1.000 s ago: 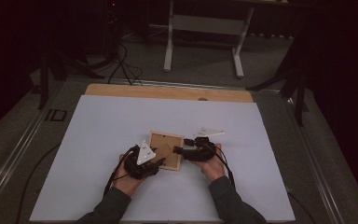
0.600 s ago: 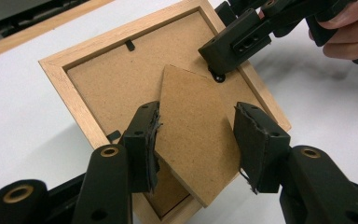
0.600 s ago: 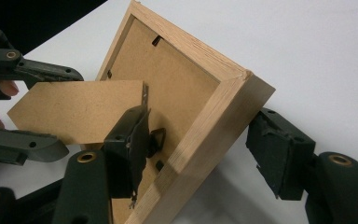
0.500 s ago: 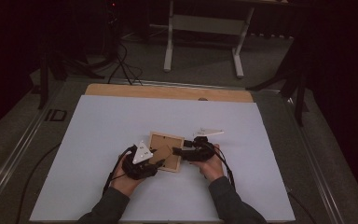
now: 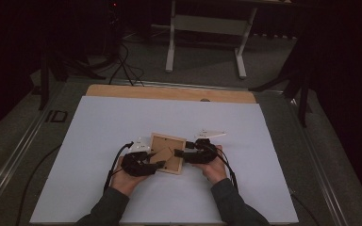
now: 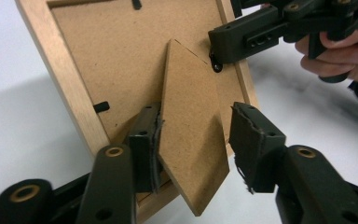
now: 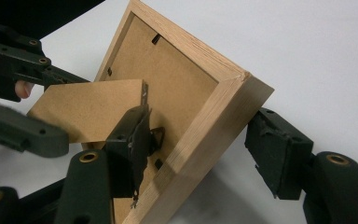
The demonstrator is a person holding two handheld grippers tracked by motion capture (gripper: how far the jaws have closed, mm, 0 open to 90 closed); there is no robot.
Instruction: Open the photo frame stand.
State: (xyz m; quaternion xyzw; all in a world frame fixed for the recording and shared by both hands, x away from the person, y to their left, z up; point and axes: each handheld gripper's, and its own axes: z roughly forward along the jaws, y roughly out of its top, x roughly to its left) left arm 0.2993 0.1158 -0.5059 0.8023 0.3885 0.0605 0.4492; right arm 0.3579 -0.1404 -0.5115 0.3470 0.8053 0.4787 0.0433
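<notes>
The picture frame (image 5: 167, 153) is lying face down at the centre of the table (image 5: 99, 127); the left tongs (image 6: 193, 140), just closing, are straddling its stand flap (image 6: 191, 140) loosely; the right tongs (image 7: 200, 149) are spanning the frame's edge, gaping on one side.

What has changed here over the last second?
The left gripper has just been closing its jaws around the frame's stand; one pad touches it, the other is still apart. The frame lies face down as before, and the right gripper still straddles its edge.
</notes>
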